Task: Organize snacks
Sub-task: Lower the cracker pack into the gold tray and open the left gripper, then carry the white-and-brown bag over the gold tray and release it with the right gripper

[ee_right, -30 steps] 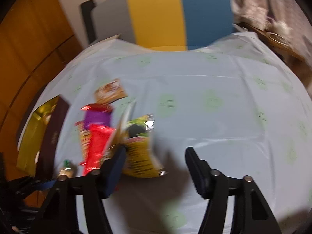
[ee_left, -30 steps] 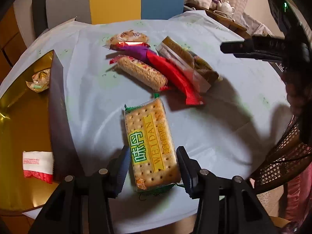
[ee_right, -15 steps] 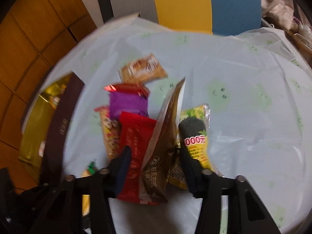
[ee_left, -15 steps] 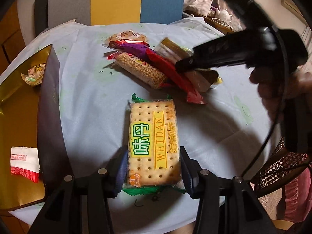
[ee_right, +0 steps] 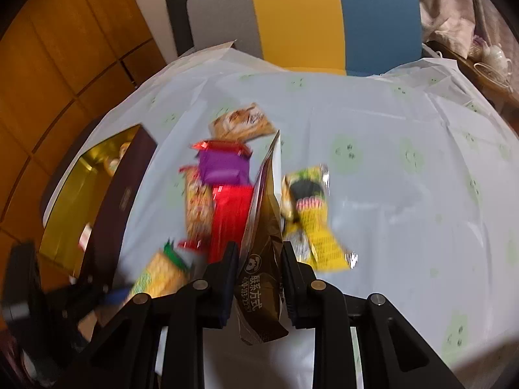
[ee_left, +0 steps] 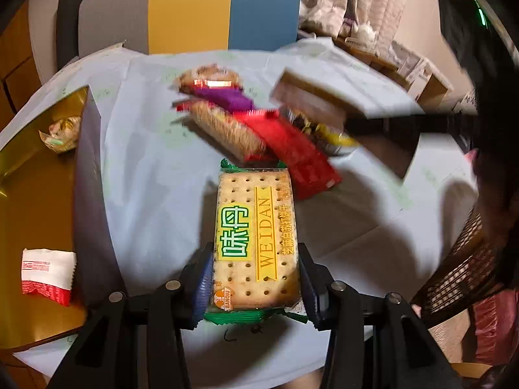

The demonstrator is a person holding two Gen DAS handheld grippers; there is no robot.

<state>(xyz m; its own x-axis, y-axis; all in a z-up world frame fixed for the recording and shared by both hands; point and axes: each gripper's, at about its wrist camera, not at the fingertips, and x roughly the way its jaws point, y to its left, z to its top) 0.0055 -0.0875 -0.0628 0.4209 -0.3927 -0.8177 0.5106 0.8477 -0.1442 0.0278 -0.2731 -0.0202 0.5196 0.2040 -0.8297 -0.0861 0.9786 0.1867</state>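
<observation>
My left gripper (ee_left: 256, 278) is shut on a green-edged Weidan cracker pack (ee_left: 256, 236) and holds it lengthwise above the table. My right gripper (ee_right: 261, 272) is shut on a brown foil packet (ee_right: 264, 243) and holds it edge-up; this packet shows blurred in the left wrist view (ee_left: 311, 97). On the pale tablecloth lie a purple pack (ee_right: 223, 167), a red pack (ee_right: 230, 217), a sesame bar (ee_left: 223, 129), a tan pack (ee_right: 243, 123) and a yellow-green pack (ee_right: 311, 214).
An open gold-lined box (ee_left: 35, 201) with a dark wall stands at the left; it holds a white-and-red pack (ee_left: 47, 270) and a small wrapped sweet (ee_left: 63, 133). A grey, yellow and blue chair back (ee_right: 305, 16) stands behind the table. A mesh basket (ee_left: 460, 269) is at right.
My left gripper closed on the cracker pack and lifted it. My right gripper came down to the pile, closed on the brown packet and raised it.
</observation>
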